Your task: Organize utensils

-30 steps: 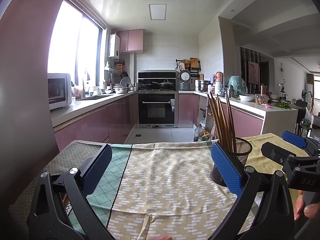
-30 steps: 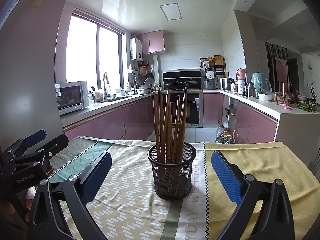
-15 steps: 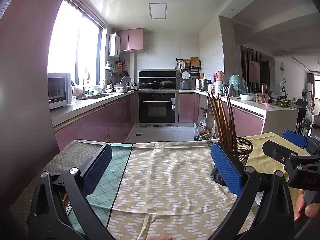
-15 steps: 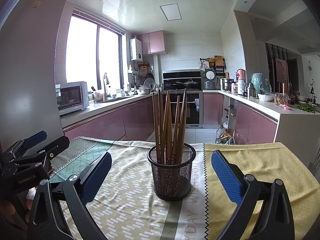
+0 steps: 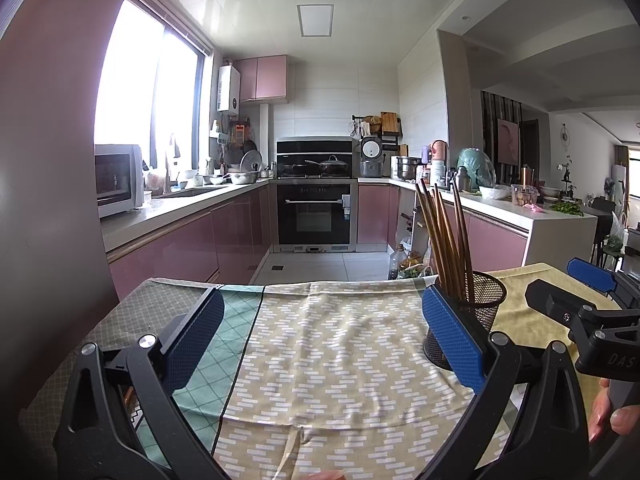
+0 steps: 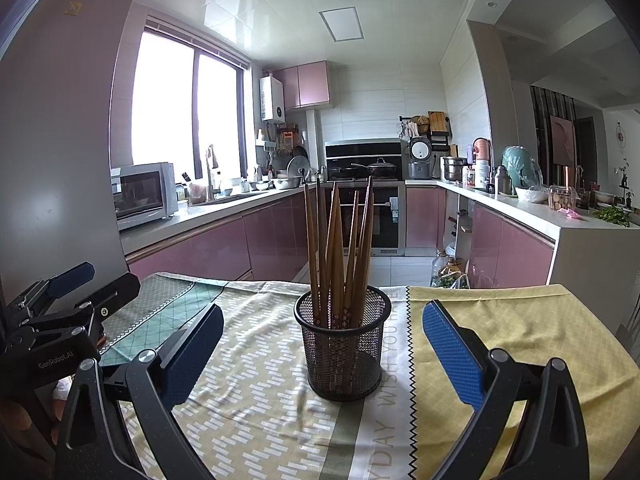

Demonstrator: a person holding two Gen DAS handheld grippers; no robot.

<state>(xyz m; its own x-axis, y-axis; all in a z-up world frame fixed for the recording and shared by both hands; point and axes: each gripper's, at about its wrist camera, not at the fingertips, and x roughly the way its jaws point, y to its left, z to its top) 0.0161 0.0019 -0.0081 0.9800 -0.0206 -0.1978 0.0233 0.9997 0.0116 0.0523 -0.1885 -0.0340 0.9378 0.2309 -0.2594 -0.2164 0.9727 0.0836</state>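
Barely any change from a second ago; chopsticks [image 6: 340, 248] all upright in mesh cup [image 6: 342, 344]; left gripper [image 5: 320, 336] and right gripper [image 6: 320, 344] both spread, empty; probably finished.

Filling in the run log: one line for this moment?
left claw: open, empty | right claw: open, facing holder | chopsticks: upright in mesh holder | cloth: nothing loose seen

Pink kitchen cabinets [image 6: 208, 248], bright window [image 6: 188, 108], black oven [image 5: 314, 216], white tiled floor [image 5: 320, 266]
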